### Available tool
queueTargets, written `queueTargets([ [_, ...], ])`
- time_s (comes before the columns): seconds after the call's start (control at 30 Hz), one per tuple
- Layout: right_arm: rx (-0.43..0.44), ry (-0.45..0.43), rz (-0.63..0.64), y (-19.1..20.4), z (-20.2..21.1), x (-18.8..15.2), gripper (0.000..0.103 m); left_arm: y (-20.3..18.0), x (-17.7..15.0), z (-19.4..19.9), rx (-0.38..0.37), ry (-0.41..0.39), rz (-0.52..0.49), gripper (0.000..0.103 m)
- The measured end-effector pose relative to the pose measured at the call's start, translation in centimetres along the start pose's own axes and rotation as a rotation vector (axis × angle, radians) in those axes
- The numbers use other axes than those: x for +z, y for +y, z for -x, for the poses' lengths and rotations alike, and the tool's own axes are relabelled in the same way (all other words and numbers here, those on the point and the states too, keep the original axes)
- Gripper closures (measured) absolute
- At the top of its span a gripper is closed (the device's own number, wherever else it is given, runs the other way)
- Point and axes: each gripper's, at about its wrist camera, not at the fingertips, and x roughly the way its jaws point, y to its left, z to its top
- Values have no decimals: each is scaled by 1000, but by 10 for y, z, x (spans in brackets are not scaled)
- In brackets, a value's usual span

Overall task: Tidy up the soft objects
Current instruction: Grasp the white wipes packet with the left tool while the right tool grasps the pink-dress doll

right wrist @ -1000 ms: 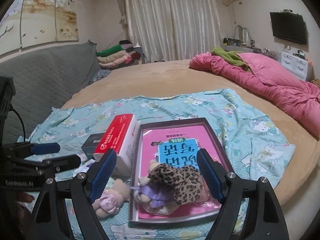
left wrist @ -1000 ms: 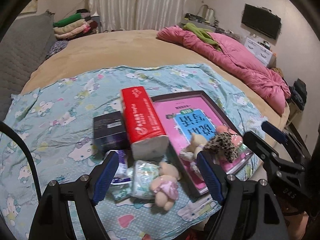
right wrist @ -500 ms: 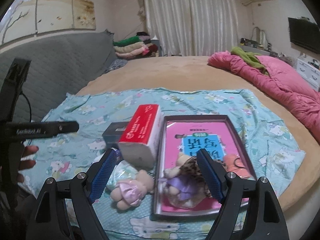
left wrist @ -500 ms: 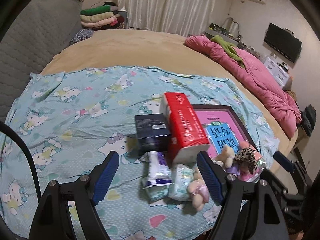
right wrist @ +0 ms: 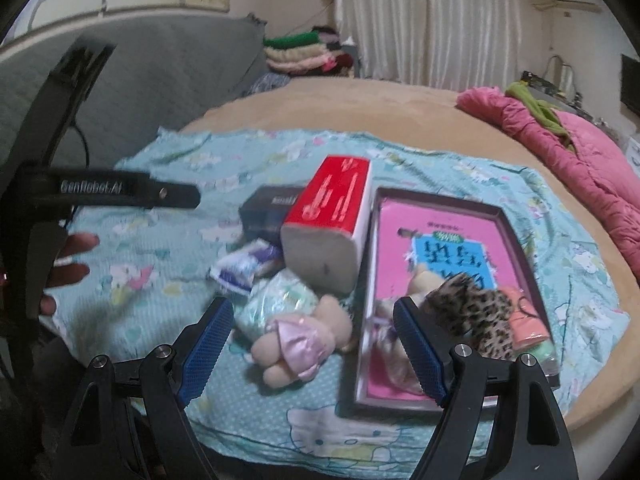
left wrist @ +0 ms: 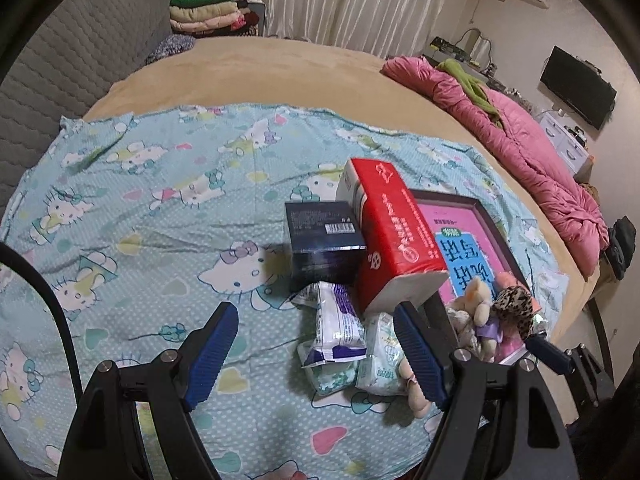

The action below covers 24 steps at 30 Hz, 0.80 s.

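On a Hello Kitty sheet (left wrist: 140,208) lie a red tissue pack (left wrist: 394,240), a dark box (left wrist: 322,246), small tissue packets (left wrist: 336,320), a pink-dressed plush bear (right wrist: 300,340) and a dark tray (right wrist: 516,236) holding a pink book, a leopard-print plush (right wrist: 472,316) and another small plush (left wrist: 478,304). My left gripper (left wrist: 316,352) is open and empty, above the sheet just in front of the packets. My right gripper (right wrist: 312,350) is open and empty, with the pink bear between its fingers' line of sight. The left gripper's body (right wrist: 108,192) shows at the left of the right wrist view.
The sheet lies on a round tan bed (left wrist: 260,68). A pink quilt (left wrist: 532,148) with a green cloth lies at the far right. Folded clothes (left wrist: 208,12) are stacked at the back by a grey padded headboard (left wrist: 80,48). The bed edge is close at the right.
Both grippers have swung left and pulled back a little; the pile now sits right of centre in the left wrist view. The objects have not moved. Both stay open.
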Motion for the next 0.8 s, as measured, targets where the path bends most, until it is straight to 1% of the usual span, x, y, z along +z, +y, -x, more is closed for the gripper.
queueTargets([
  [0.3,9,134,116,21,-44,-18,20,6,-6,-29,-10,54,10,24],
  [0.37,0,165,148,26,-54,-22,20,6,-7,-35,-14,67,11,24],
  [0.43,-2,182,171,30,-61,-25,20,6,-9,-40,-19,74,9,24],
  [0.6,-30,204,195,30,-74,-27,20,5,-11,-52,-30,95,5,24],
  [0.73,-33,187,169,21,-76,-24,20,6,-10,-58,-35,105,5,24],
  [0.8,-29,199,154,15,-81,-23,20,6,-10,-63,-39,115,9,24],
])
